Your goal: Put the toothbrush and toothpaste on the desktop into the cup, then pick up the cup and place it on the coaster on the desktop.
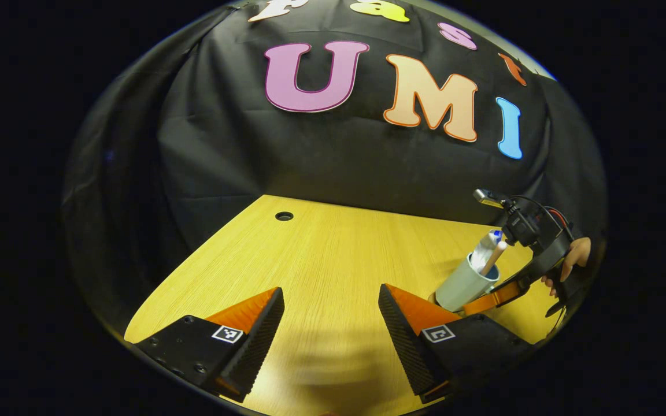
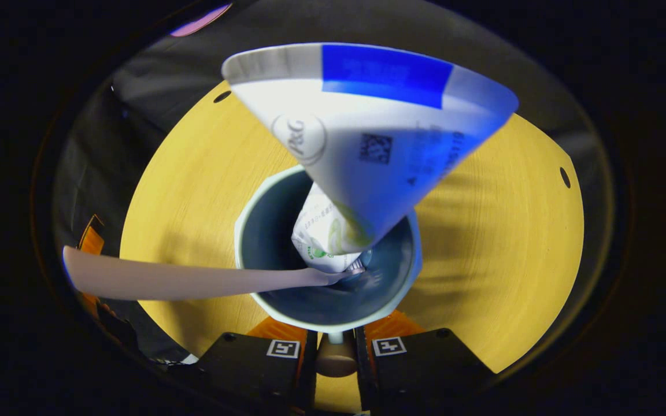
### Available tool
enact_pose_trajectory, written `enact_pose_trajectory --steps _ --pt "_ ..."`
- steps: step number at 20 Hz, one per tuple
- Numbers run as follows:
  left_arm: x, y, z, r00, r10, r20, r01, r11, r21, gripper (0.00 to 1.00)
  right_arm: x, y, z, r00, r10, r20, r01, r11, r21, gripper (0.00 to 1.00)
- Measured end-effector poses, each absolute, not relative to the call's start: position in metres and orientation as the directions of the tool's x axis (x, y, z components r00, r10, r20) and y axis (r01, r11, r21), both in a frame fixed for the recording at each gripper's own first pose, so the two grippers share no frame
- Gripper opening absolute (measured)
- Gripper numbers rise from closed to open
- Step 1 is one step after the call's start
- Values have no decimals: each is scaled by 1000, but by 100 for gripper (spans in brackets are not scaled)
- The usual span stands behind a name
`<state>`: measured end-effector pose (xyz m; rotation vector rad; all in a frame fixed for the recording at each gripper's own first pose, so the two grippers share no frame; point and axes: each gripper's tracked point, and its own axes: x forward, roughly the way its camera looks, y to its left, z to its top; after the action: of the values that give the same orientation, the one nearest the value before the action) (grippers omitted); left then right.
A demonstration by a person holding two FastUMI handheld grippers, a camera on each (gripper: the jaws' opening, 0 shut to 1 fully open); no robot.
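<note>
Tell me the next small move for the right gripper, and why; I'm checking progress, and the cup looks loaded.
Probably lift the cup and carry it toward the coaster. The toothpaste and toothbrush already stand inside it, and the right gripper appears closed on its handle. The left gripper is open, holding nothing.

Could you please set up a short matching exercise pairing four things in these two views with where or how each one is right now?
Things:
1. toothpaste
2. toothbrush
3. left gripper
4. right gripper

States:
A. open, with bare desktop between its fingers
B. closed on the cup's handle
C. stands in the cup, its wide flat end up
D. leans out over the cup's rim

The cup stands tilted over the desktop in the left gripper view.

Pairs: 1-C, 2-D, 3-A, 4-B
</note>
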<state>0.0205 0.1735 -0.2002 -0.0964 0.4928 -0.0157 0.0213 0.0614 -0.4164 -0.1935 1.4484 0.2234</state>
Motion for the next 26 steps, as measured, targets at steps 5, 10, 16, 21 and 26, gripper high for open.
enact_pose_trajectory --steps 5,10,16,21,26 --pt "22 167 -196 883 -43 -467 -1 996 -93 95 23 63 -408 141 59 -988 -295 955 15 43" --pt "29 131 -179 892 -91 -443 55 994 -93 95 27 39 -366 291 122 -949 -229 972 55 100" --pt "36 69 -152 898 -169 -406 138 985 -106 95 40 -15 -298 572 142 -808 -174 984 50 99" --pt "35 21 -127 908 -210 -363 183 977 -107 95 43 -57 -225 759 137 -637 -127 990 62 94" --pt "31 -13 -95 932 -218 -288 197 975 -101 95 38 -89 -162 905 67 -421 -64 998 20 94"
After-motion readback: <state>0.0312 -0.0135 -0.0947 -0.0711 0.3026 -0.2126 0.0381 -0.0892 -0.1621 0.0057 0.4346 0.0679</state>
